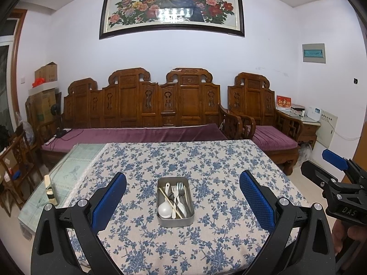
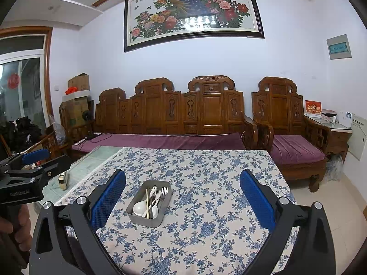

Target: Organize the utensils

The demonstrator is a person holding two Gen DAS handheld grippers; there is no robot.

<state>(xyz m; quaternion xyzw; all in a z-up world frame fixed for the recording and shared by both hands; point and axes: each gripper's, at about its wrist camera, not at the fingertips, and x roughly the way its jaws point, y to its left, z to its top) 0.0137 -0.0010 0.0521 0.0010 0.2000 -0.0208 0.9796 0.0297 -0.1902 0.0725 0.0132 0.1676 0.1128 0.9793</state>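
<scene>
A grey metal tray (image 1: pixel 175 220) (image 2: pixel 140 219) sits on the floral tablecloth and holds utensils: a white soup spoon (image 1: pixel 165 210) (image 2: pixel 139 208), white plastic forks (image 1: pixel 175 192) (image 2: pixel 157 194), a metal fork (image 1: pixel 181 186) (image 2: pixel 164 191) and wooden chopsticks (image 1: pixel 170 202) (image 2: pixel 147 202). My left gripper (image 1: pixel 183 183) hovers open just short of the tray, blue pads wide apart and nothing between them. My right gripper (image 2: pixel 183 183) is open too, with the tray ahead and slightly left. In each wrist view the other gripper shows at the frame's edge.
The table's blue floral cloth (image 1: pixel 206 160) leaves a green glass strip (image 1: pixel 68 167) bare on the left, where a small bottle (image 1: pixel 50 190) stands. A carved wooden sofa (image 1: pixel 146 105) and armchair (image 1: pixel 263 114) stand behind the table. A hand (image 2: pixel 13 229) grips the left tool's handle.
</scene>
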